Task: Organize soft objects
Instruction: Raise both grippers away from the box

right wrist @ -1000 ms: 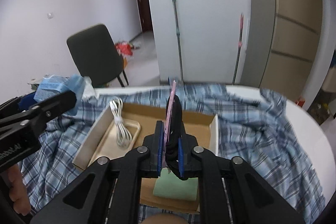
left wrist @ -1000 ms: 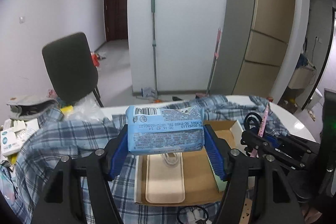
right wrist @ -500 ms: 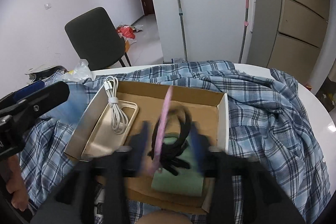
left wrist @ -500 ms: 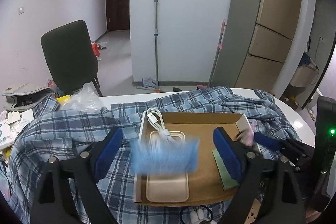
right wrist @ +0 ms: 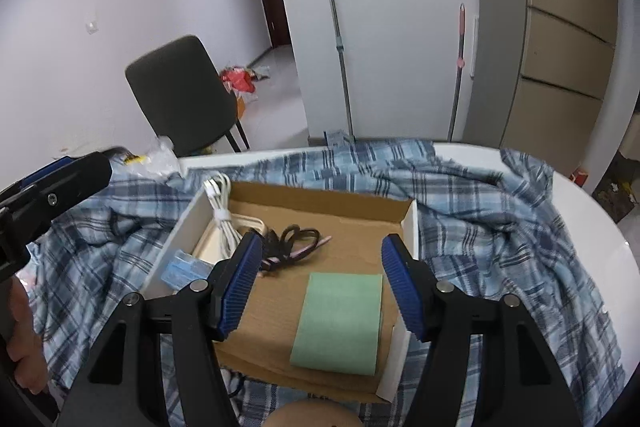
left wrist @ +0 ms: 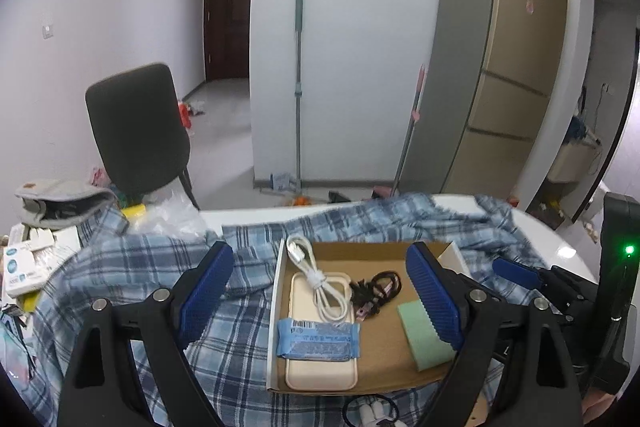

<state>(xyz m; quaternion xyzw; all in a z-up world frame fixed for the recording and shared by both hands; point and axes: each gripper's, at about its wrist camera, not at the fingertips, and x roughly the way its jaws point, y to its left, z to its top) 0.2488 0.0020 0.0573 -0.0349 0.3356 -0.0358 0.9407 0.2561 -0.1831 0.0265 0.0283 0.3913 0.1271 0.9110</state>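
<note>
Plaid-draped tabletop (left wrist: 560, 239) carries the box (right wrist: 412, 227), the green cloth (right wrist: 340, 319) lying lengthwise just ahead between the right hand-held gripper (right wrist: 320, 287), fingers apart and empty.

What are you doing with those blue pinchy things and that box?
A person is tidying soft things into a cardboard box on a plaid shirt. Both the left gripper and the right gripper are open and empty above it. Inside lie a blue tissue pack on a beige phone case, a white cable, a black cord and a green cloth.

blue packet (left wrist: 318, 337) barcode and print illegible, no text readable
</note>
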